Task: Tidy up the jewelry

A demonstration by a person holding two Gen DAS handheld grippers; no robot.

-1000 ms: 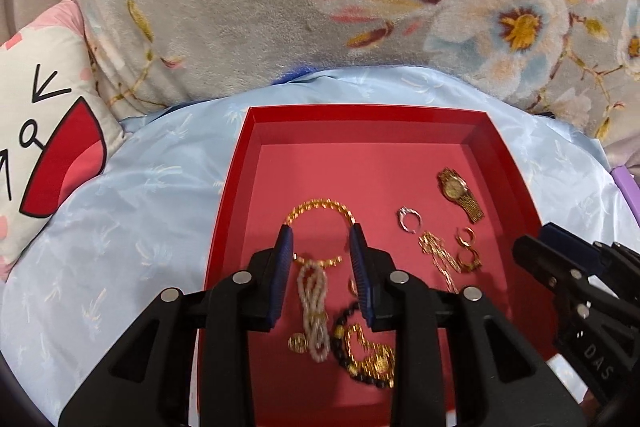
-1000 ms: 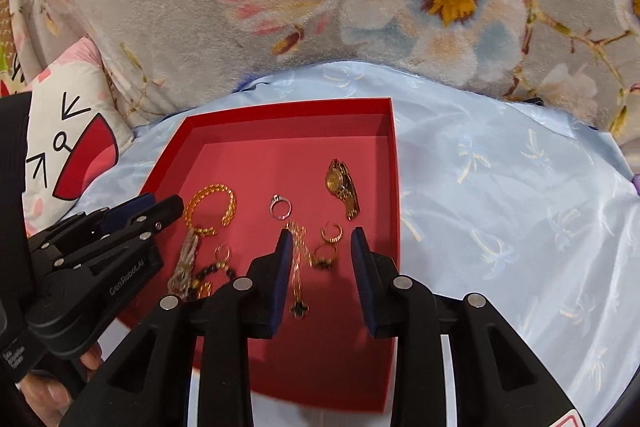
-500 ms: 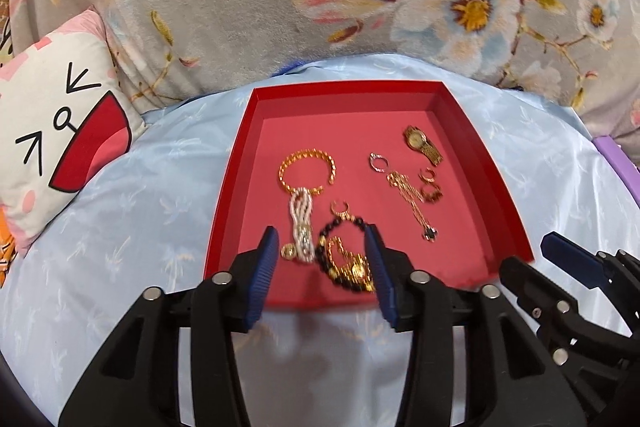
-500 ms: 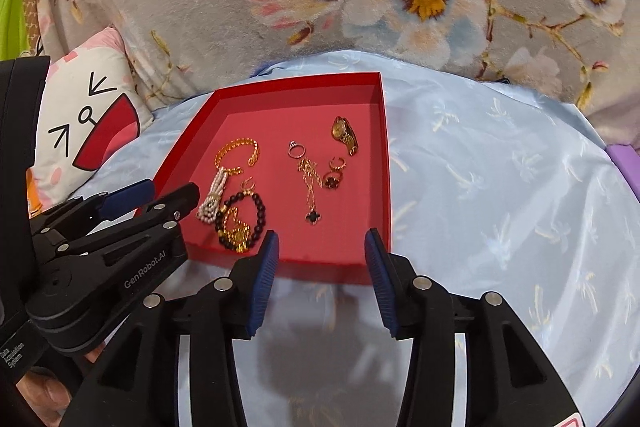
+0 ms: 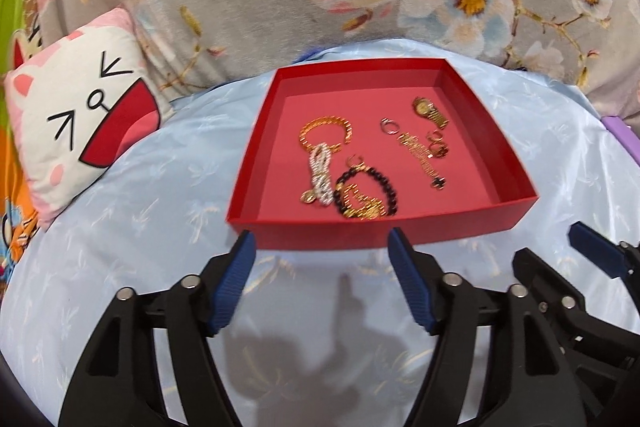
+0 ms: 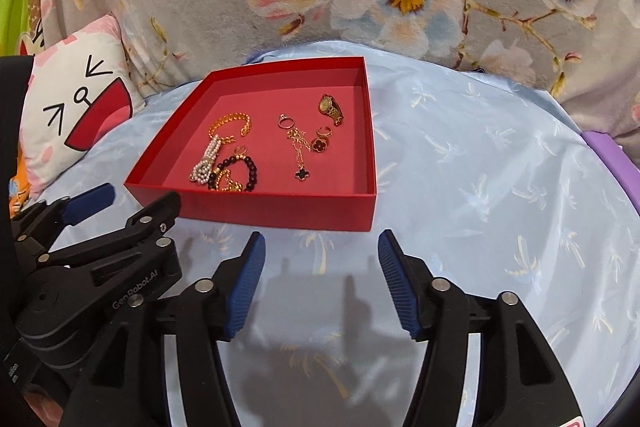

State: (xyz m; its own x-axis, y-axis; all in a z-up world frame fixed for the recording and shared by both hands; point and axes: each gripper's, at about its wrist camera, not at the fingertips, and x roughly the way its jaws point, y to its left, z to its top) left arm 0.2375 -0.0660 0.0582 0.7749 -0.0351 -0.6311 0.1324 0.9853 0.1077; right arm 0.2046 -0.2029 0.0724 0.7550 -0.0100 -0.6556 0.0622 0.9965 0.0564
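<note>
red tray sits on the blue sheet, straight ahead of both grippers, near wall just past the fingertips. all jewelry lies inside it, nothing on the sheet.

left gripper: jaws wide and opening, nothing between them, only sheet below. right gripper: same, wide and opening, empty. both are short of the tray, not touching it.

contents, left view: gold bangle far left, pearl strand running near-to-far below it, black bead bracelet nearest the front wall with a gold piece inside its loop. these three overlap in a clump. right half: small ring, chain with clover pendant, long axis front-to-back and a bit slanted, two rings beside it, watch at the far right corner.

key relation: the clump lies dead ahead of the left jaws, so left is nearer to it. chain, rings and watch line up better with the right gripper. likely next step is a forward reach over the front wall. the pearl strand's axis runs along the approach, so jaws as held would straddle it across.

risk: clump pieces may drag together.
</note>
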